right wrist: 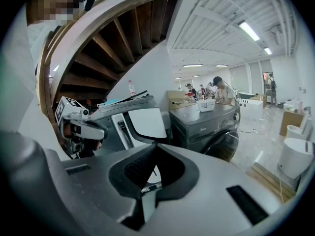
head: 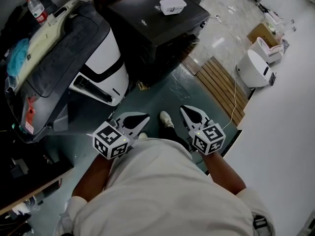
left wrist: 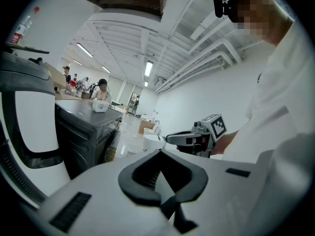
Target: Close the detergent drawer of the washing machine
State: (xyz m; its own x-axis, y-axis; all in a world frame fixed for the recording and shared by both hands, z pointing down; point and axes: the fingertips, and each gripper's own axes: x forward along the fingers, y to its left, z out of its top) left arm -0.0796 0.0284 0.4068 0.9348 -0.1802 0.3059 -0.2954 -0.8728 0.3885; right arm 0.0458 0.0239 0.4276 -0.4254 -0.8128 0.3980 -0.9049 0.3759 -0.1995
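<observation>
The dark washing machine (head: 157, 26) stands at the top middle of the head view, a small white box (head: 173, 6) on its lid. It also shows in the left gripper view (left wrist: 83, 132) and the right gripper view (right wrist: 206, 127). Its detergent drawer cannot be made out in any view. Both grippers are held close to the person's body, well short of the machine. My left gripper (head: 141, 119) (left wrist: 160, 151) is shut with nothing in it. My right gripper (head: 186, 110) (right wrist: 156, 145) is shut and empty too. Each appears in the other's view, the right gripper (left wrist: 168, 138) and the left gripper (right wrist: 102, 131).
A white and black appliance (head: 98, 58) under a grey cover stands left of the washer, a water bottle (head: 37, 9) behind it. A wooden slatted board (head: 221, 87), a round white appliance (head: 253, 68) and a cardboard box (head: 263, 32) lie to the right. The person's shoe (head: 166, 119) is between the grippers.
</observation>
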